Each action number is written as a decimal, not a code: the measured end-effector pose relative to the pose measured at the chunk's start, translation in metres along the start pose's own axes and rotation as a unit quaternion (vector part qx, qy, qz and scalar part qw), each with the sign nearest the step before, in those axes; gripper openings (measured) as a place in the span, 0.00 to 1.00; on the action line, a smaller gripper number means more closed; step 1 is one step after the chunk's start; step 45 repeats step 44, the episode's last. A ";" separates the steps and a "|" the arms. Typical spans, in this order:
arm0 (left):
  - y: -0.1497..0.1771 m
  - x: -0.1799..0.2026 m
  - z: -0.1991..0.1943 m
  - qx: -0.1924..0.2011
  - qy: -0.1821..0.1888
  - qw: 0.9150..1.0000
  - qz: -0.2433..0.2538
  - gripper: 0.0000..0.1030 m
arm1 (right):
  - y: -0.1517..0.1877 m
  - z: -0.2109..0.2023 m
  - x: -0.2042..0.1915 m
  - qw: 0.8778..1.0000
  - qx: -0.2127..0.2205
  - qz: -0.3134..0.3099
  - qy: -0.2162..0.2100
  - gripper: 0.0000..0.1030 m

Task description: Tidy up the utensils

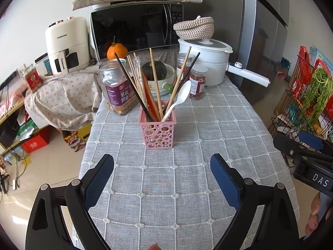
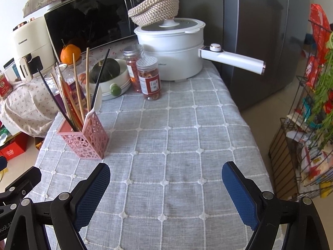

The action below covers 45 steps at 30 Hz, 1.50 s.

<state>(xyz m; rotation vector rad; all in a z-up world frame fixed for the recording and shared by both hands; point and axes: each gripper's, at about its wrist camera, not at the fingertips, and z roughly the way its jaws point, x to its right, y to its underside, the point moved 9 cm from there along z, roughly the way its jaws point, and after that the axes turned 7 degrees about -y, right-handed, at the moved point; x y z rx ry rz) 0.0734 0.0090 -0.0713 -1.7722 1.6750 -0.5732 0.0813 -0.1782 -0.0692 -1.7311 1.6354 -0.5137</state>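
A pink perforated holder (image 1: 157,130) stands upright on the grey checked tablecloth (image 1: 208,129). In it lean several wooden and black chopsticks (image 1: 155,83) and a white spoon (image 1: 179,100). My left gripper (image 1: 162,162) is open just in front of the holder, with nothing between its blue pads. In the right wrist view the holder (image 2: 84,138) stands at the left, ahead of my right gripper (image 2: 166,171). That gripper is open too and holds nothing; only bare cloth (image 2: 177,137) lies between its fingers. The right gripper's body (image 1: 308,158) shows at the left view's right edge.
Behind the holder stand a nut jar (image 1: 118,89), two small jars (image 2: 148,79), a bowl with a squash (image 2: 110,77), an orange (image 1: 117,51), a white pot with a long handle (image 2: 172,50), a microwave (image 1: 135,29) and an air fryer (image 1: 66,45). A fridge (image 2: 260,41) and wire rack (image 2: 301,135) flank the right.
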 end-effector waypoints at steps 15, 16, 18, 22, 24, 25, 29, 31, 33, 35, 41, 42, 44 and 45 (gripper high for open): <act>0.001 0.000 -0.002 0.002 -0.001 1.000 0.001 0.95 | 0.002 0.004 -0.003 1.000 -0.004 -0.003 -0.001 0.89; 0.000 0.000 -0.002 0.002 -0.001 1.000 0.001 0.95 | 0.002 0.004 -0.003 1.000 -0.005 -0.003 -0.001 0.89; 0.000 -0.001 -0.003 0.002 -0.001 1.000 0.002 0.95 | 0.002 0.004 -0.003 1.000 -0.005 -0.002 -0.002 0.89; 0.000 0.000 -0.002 0.001 -0.001 1.000 0.001 0.95 | 0.004 0.005 -0.002 1.000 -0.007 -0.003 -0.002 0.89; 0.001 0.000 -0.002 0.001 -0.001 1.000 0.001 0.95 | 0.004 0.006 -0.003 1.000 -0.008 -0.003 -0.002 0.89; 0.001 0.000 -0.002 0.000 -0.001 1.000 0.001 0.95 | 0.004 0.006 -0.003 1.000 -0.008 -0.003 -0.002 0.89; 0.002 0.000 -0.001 -0.003 -0.002 1.000 0.003 0.95 | 0.004 0.007 -0.002 1.000 -0.010 -0.003 -0.002 0.89; 0.002 0.000 -0.001 -0.003 -0.001 1.000 0.003 0.95 | 0.004 0.007 -0.002 1.000 -0.011 -0.003 -0.003 0.89; 0.002 0.000 -0.001 -0.003 -0.001 1.000 0.004 0.95 | 0.004 0.007 -0.002 1.000 -0.011 -0.003 -0.003 0.89; 0.002 0.000 -0.001 -0.003 -0.001 1.000 0.006 0.95 | 0.004 0.008 -0.002 1.000 -0.011 -0.003 -0.002 0.89; 0.001 -0.005 0.005 -0.003 -0.007 1.000 0.002 0.95 | 0.007 0.011 -0.003 1.000 -0.017 -0.003 -0.003 0.89; 0.001 -0.006 0.006 -0.002 -0.008 1.000 0.001 0.95 | 0.007 0.011 -0.002 1.000 -0.018 -0.003 -0.003 0.89; 0.001 -0.009 0.009 -0.002 -0.009 1.000 -0.002 0.95 | 0.008 0.013 -0.001 1.000 -0.020 0.000 -0.005 0.89; 0.001 -0.009 0.009 -0.002 -0.009 1.000 -0.002 0.95 | 0.008 0.013 -0.001 1.000 -0.020 0.000 -0.005 0.89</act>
